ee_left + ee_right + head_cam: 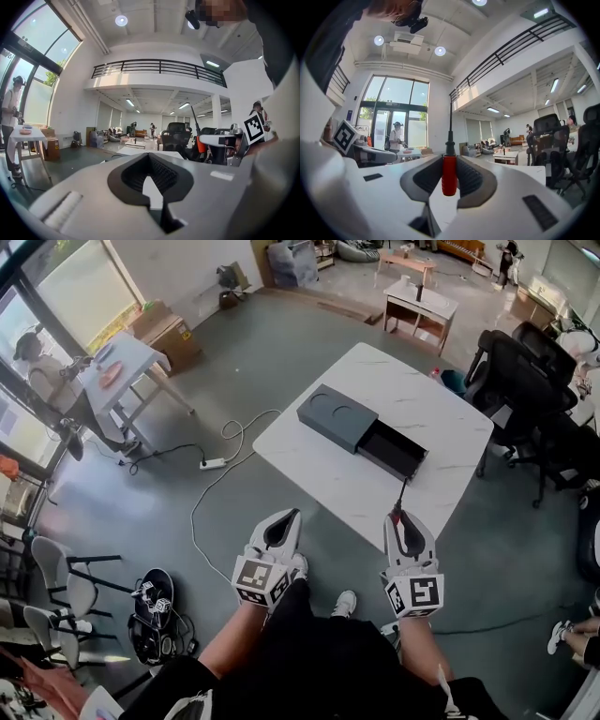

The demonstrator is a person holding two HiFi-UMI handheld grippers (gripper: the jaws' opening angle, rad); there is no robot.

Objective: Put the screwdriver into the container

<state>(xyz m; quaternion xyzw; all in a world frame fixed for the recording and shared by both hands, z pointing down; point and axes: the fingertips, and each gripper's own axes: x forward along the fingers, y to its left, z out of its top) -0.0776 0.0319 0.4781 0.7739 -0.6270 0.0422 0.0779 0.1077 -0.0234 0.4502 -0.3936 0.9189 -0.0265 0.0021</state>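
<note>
The screwdriver (401, 505) has a red handle (449, 174) and a thin black shaft that points away from me. My right gripper (398, 515) is shut on that handle, just short of the white table's (422, 395) near edge. The dark grey container (337, 416) lies on the table, its drawer (392, 450) pulled out toward the right. My left gripper (286, 514) hangs level with the right one, shut and empty, left of the table's near corner. In the left gripper view its jaws meet at the tips (149, 157) with nothing between them.
Black office chairs (525, 381) crowd the table's right side. A power strip with a white cable (214, 463) lies on the floor at left. A second table (122, 367) with a person stands far left. A black case (155, 607) and stacked chairs (56, 587) sit lower left.
</note>
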